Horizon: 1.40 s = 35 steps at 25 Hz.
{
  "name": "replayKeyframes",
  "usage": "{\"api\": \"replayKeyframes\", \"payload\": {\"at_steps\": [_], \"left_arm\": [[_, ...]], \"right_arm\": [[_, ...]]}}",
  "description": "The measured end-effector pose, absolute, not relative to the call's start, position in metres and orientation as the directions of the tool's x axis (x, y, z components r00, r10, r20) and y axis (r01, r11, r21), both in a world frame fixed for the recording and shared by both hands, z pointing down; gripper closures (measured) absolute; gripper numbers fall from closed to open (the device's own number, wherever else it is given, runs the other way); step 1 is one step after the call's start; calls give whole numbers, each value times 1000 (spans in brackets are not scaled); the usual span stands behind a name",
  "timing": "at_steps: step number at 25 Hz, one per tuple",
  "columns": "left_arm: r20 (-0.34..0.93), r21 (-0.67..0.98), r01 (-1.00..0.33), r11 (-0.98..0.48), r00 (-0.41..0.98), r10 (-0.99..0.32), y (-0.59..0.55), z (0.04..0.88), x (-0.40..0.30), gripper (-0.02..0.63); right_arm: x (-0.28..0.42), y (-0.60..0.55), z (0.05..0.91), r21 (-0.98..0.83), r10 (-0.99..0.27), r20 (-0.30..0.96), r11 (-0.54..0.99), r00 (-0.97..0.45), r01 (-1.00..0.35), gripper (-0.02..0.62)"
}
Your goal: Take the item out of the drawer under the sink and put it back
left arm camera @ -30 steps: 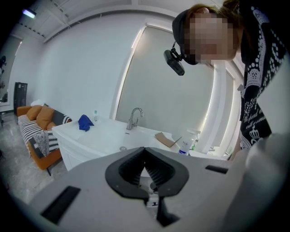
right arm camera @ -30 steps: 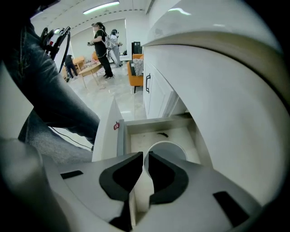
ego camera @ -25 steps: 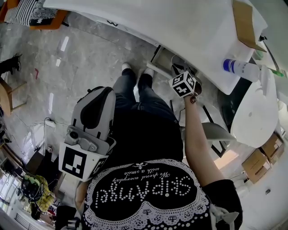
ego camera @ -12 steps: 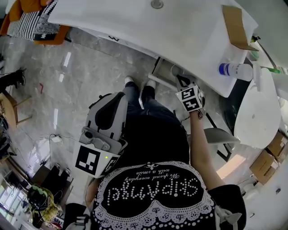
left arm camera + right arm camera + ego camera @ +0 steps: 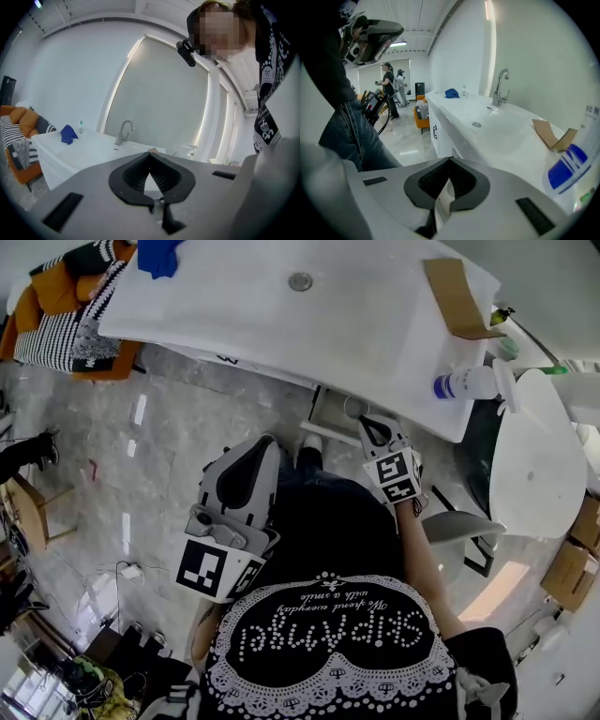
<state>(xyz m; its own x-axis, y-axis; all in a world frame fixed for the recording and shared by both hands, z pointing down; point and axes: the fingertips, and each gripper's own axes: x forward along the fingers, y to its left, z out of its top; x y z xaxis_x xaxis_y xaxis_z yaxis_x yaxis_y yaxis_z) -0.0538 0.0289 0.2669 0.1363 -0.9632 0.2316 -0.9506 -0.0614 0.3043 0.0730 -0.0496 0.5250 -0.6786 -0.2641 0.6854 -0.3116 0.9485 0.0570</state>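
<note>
In the head view the white sink table [image 5: 375, 315] runs across 12 o'clock, with its drain [image 5: 300, 281] near the middle. A blue cloth [image 5: 159, 254] lies at its 10 o'clock end. A folded cardboard piece [image 5: 455, 298] sits toward 1 o'clock, and a bottle [image 5: 466, 383] with a blue label lies on its side at the 2 o'clock corner.

The right gripper [image 5: 373, 430] is held just below the table's near edge, pointing toward 11 o'clock. Its own view shows the jaws clenched tip to tip, gripping nothing. Right at its tips a drawer [image 5: 339, 411] projects from under the table. A pale round shape [image 5: 352, 407] shows inside it, but I cannot tell whether that is the item.

The left gripper [image 5: 261, 448] hangs at 8 o'clock of the right one, over the person's legs [image 5: 309, 451], with its jaws likewise clenched and empty. Its view looks across at the faucet [image 5: 123, 131].
</note>
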Motion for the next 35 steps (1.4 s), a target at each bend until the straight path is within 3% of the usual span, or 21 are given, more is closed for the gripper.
{"api": "replayKeyframes", "payload": {"at_steps": [17, 35], "left_arm": [[237, 330, -939, -97, 182, -954, 25, 269, -67, 601], [248, 236, -945, -228, 285, -926, 36, 261, -138, 601]], "right_arm": [[88, -40, 435, 10, -421, 506, 876, -753, -483, 578], [64, -11, 347, 39, -621, 370, 754, -691, -656, 577]]}}
